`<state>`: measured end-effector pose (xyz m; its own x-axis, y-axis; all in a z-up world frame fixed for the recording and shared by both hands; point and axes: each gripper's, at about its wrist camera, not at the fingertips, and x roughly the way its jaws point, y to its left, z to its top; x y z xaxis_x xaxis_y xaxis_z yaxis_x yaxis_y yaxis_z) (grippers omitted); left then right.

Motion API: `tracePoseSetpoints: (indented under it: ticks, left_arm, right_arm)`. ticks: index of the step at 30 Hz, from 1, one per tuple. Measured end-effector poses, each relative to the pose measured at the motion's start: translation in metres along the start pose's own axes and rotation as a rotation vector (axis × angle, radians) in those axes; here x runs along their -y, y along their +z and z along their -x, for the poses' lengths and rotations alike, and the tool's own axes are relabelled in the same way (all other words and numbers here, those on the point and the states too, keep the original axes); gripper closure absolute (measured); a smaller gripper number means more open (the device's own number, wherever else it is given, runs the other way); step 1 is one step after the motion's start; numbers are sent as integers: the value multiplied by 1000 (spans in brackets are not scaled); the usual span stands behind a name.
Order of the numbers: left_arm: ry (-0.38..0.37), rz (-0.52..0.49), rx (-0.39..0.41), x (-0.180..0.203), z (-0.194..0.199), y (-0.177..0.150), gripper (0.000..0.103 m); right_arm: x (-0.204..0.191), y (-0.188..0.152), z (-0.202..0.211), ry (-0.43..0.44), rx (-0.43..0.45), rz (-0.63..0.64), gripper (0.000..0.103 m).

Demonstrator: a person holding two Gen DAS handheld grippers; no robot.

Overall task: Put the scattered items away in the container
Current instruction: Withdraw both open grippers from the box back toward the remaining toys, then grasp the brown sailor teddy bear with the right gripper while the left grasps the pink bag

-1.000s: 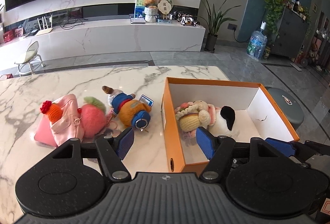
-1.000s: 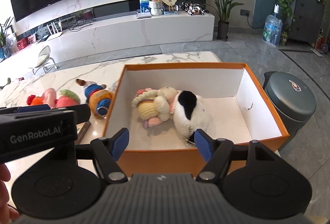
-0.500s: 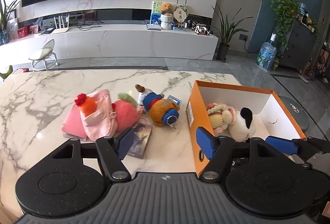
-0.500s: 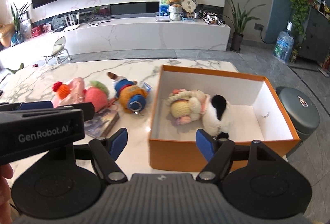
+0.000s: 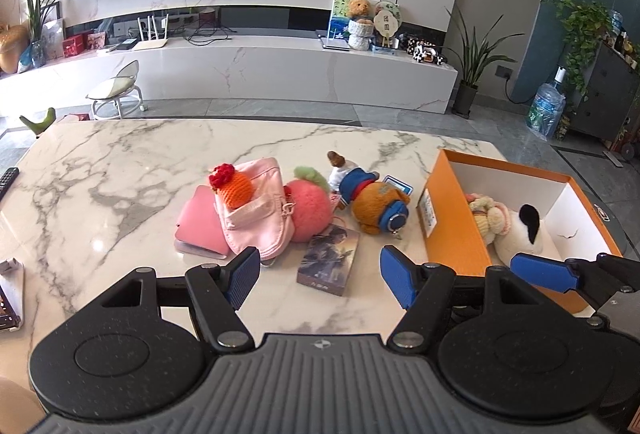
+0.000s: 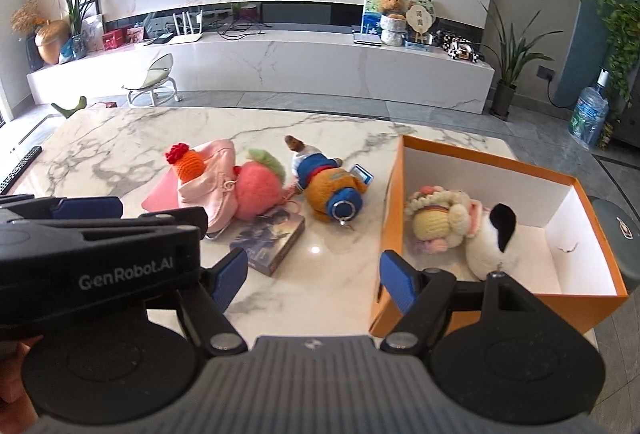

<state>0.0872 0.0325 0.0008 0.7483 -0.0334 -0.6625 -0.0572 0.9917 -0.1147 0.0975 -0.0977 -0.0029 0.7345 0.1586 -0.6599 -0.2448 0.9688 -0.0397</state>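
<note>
An orange box (image 5: 456,246) (image 6: 386,210) stands at the table's right end. It holds a crocheted doll (image 6: 438,220) and a white plush with a black ear (image 6: 494,242). On the marble lie a pink bag (image 5: 256,218) with an orange crochet toy (image 5: 234,186), a pink peach plush (image 5: 312,206), an orange-and-blue plush (image 5: 378,200) (image 6: 336,190), a small blue card (image 5: 398,186) and a dark book (image 5: 329,260) (image 6: 272,238). My left gripper (image 5: 320,280) is open and empty, near the book. My right gripper (image 6: 312,276) is open and empty by the box's near left corner.
A remote (image 5: 8,178) lies at the table's left edge and a small item (image 5: 8,298) at the near left. A grey bin (image 6: 618,230) stands right of the box. A stool (image 5: 116,90) and a TV bench stand beyond the table.
Both grippers have pulled back and up from the box and shifted left. The whole group of loose items and the book have come into view. Both stay open.
</note>
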Motion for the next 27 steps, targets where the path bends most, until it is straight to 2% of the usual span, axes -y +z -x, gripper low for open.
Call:
tracePoseSetpoints:
  ticks: [13, 27]
  left_arm:
    - [17, 31, -63, -26, -43, 15, 24]
    - [40, 100, -115, -56, -102, 33, 24]
  right_arm:
    - [-16, 18, -48, 40, -52, 24, 28]
    - [-10, 42, -113, 42, -87, 31, 30]
